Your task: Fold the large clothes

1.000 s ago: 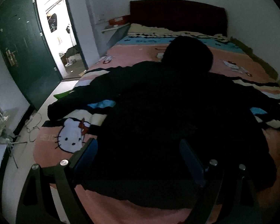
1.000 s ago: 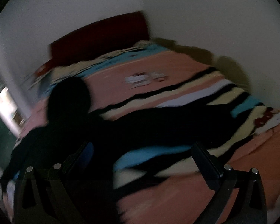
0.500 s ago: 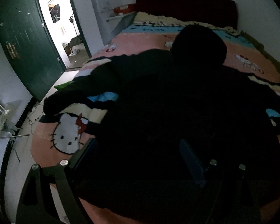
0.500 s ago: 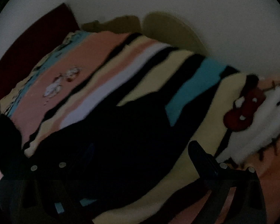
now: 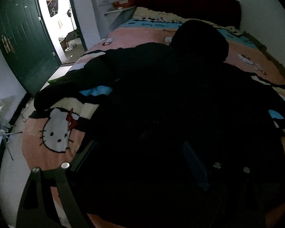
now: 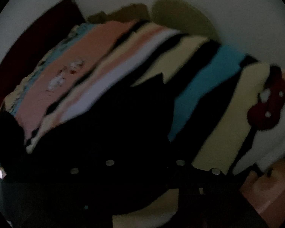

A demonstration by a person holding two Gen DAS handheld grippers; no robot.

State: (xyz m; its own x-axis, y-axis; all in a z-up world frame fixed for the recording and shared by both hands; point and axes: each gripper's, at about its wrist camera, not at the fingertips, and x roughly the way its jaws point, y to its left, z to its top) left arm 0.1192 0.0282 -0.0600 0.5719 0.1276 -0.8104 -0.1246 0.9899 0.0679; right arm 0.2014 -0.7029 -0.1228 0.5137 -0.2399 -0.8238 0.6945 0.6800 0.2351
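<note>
A large black hooded garment [image 5: 161, 98] lies spread on the bed, hood [image 5: 199, 39] toward the headboard, one sleeve [image 5: 72, 87] reaching to the left bed edge. My left gripper [image 5: 140, 163] is open, its fingers wide apart just above the garment's lower body. In the right wrist view the garment's right sleeve [image 6: 108, 125] fills the lower left. My right gripper [image 6: 144, 152] is down on this sleeve with its jaws drawn close together; the fingertips are lost in the black cloth.
The bed has a striped pink, cream and blue cartoon-cat blanket [image 5: 57, 131] and a dark red headboard [image 5: 188, 17]. A green door [image 5: 22, 41] stands open at the left beside a bright doorway. A white wall [image 6: 199, 5] runs along the bed's right side.
The left gripper moved forward and lower over the garment, still open. The right gripper swung right to the sleeve, dropped onto it, and its jaws went from wide apart to close together.
</note>
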